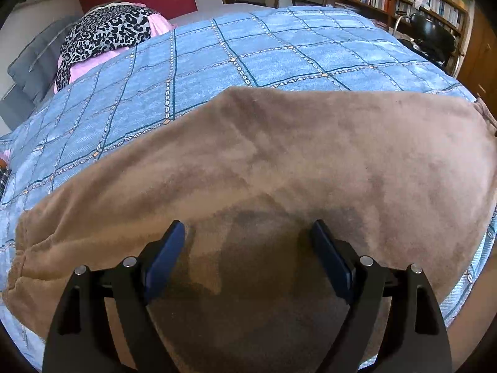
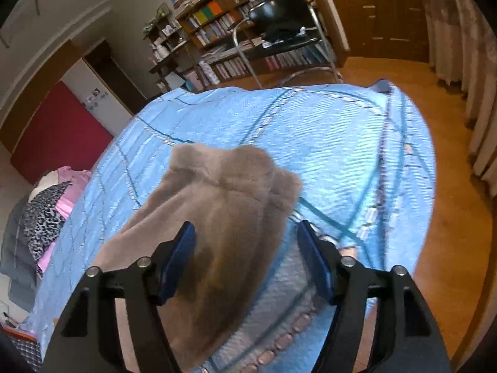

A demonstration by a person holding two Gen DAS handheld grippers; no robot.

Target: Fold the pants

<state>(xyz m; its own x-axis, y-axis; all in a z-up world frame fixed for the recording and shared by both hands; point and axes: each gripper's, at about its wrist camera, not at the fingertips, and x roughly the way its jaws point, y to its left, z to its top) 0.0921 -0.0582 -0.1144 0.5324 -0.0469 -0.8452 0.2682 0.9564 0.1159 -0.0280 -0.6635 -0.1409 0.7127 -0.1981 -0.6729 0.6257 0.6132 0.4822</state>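
Lying across a blue checked bedspread (image 1: pixel 248 46), the tan fleece pants (image 1: pixel 279 161) are spread flat. The left gripper (image 1: pixel 248 236) is held over the pants with its jaws wide apart, nothing clamped. The right gripper (image 2: pixel 245 236) is seen above one end of the pants (image 2: pixel 223 192), jaws apart and gripping nothing. A bookshelf (image 2: pixel 236 15) stands behind.
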